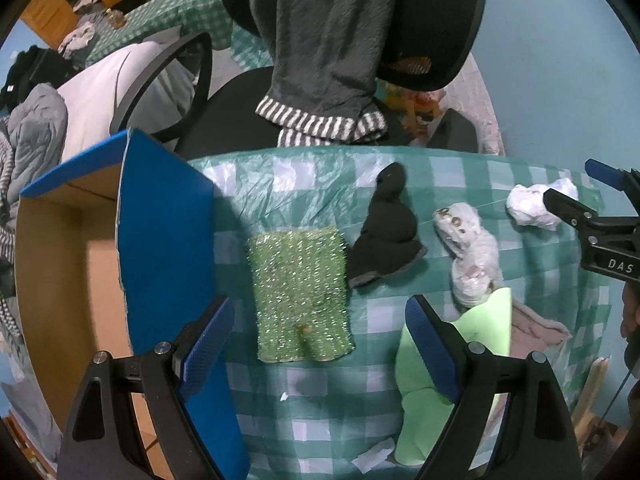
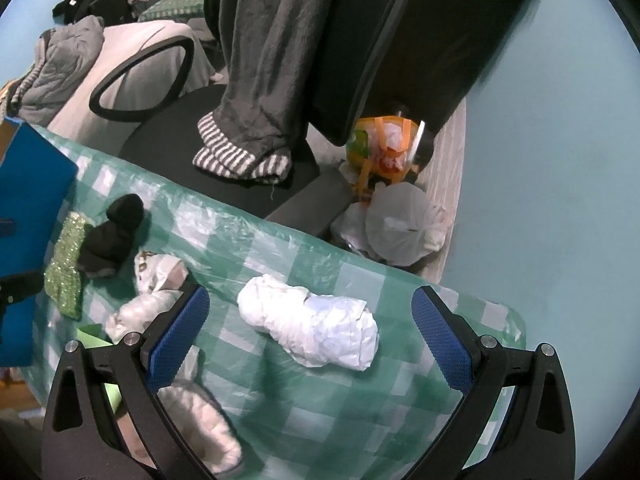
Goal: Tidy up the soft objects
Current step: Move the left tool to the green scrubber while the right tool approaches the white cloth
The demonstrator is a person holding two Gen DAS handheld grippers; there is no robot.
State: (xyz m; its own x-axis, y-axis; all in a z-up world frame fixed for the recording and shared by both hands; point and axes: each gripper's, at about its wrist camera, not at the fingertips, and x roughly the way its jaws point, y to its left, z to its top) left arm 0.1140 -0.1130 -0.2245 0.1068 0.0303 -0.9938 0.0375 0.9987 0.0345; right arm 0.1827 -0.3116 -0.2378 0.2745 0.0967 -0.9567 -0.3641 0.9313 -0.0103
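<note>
The left tool (image 1: 320, 344) hangs over the worktop (image 1: 304, 408) with its blue pads spread wide, gripping nothing — the sparkly green scrubber (image 1: 302, 294) lies flat between them, just right of the blue-lidded cardboard box (image 1: 168, 240). Right of the scrubber come a black sock (image 1: 384, 232), a pale crumpled cloth (image 1: 470, 252) and a light green cloth (image 1: 476, 328) nearer in. The right tool (image 2: 308, 344) is likewise spread wide and empty, with the white crumpled bundle (image 2: 312, 326) lying on the worktop between its pads. A chair (image 2: 224, 160) draped with a grey towel (image 2: 260, 60) stands beyond the far edge.
</note>
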